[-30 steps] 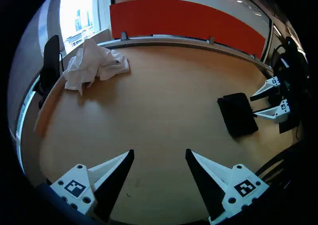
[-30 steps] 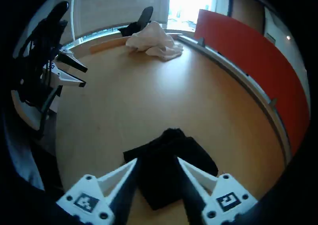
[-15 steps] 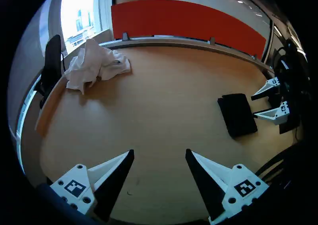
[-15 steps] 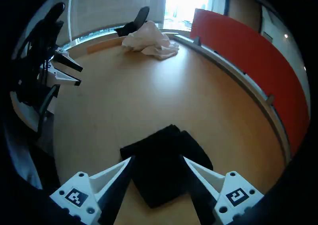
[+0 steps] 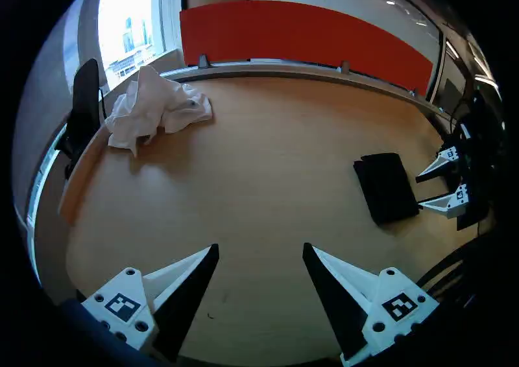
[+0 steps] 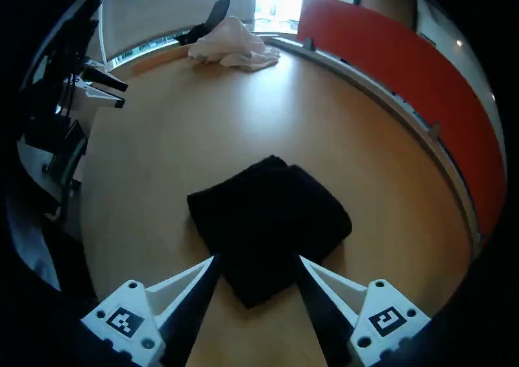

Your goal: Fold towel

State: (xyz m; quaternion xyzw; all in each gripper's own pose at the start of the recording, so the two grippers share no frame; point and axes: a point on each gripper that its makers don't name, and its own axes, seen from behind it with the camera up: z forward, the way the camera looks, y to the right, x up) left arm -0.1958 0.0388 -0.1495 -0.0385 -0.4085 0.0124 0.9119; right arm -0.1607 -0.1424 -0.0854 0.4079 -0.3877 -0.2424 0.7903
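Left gripper [image 5: 259, 247]: its two white-and-black fingers stand wide apart at the bottom of the left gripper view, with bare tabletop between them and nothing held.
Right gripper [image 6: 257, 258]: the fingers are spread at the bottom of the right gripper view. The near corner of the towel lies in the gap, and neither finger presses on it.
Black towel [image 6: 269, 227]: it lies folded into a thick, roughly rectangular pad, flat on the table at lower centre of the right gripper view. A layered edge shows along its upper left side.
Towel from the left gripper view: a small dark rectangle [image 5: 386, 187] at the right of the frame, with the right gripper [image 5: 420, 192] just beyond its right edge, fingers pointing at it and parted.
Left gripper from the right gripper view: two thin fingers [image 6: 122, 94] at the upper left edge, parted, well apart from the towel.
Wooden table [image 5: 259, 153]: light brown, with a curved far edge.
White cloth pile [image 5: 156, 104]: it is crumpled at the table's upper left in the left gripper view and at top centre in the right gripper view, well apart from the black towel.
Red partition [image 5: 305, 33]: it runs behind the table's far edge.
Office chair [image 5: 83, 107]: dark, it stands beside the white pile, by a bright window [image 5: 126, 26].
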